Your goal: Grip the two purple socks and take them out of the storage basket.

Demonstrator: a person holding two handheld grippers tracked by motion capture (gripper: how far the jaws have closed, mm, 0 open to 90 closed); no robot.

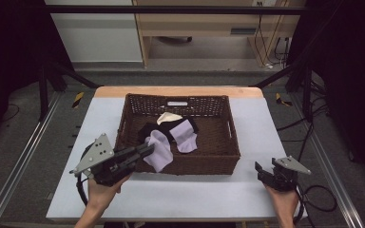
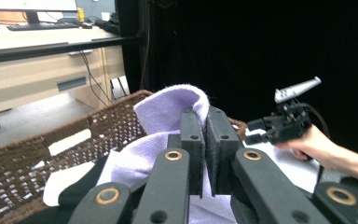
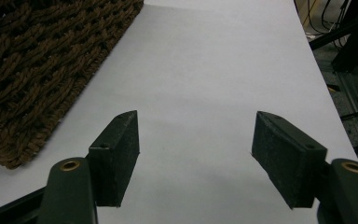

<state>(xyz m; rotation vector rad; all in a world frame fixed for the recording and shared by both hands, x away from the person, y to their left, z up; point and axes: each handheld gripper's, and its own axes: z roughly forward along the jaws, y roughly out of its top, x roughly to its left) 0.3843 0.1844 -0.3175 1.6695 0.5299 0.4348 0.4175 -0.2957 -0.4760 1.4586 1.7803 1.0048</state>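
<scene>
A brown wicker basket (image 1: 218,161) stands mid-table with socks in it. My left gripper (image 1: 148,150) is shut on a lilac sock (image 1: 159,151), which hangs over the basket's front left rim. In the left gripper view the lilac sock (image 2: 168,109) folds over the tips of my closed jaws, with the basket (image 2: 88,130) behind it. A second lilac sock (image 1: 185,137), a black sock (image 1: 147,129) and a cream sock (image 1: 168,117) lie inside. My right gripper (image 1: 262,171) stands open over the white table (image 3: 205,84) at the front right, with nothing between its fingers (image 3: 116,149).
The basket's corner (image 3: 32,70) lies to the left of the right gripper. Beyond the table's far edge are a wooden cabinet (image 1: 204,23) and cables (image 1: 266,42). Metal frame rails (image 1: 24,152) run along both sides of the table.
</scene>
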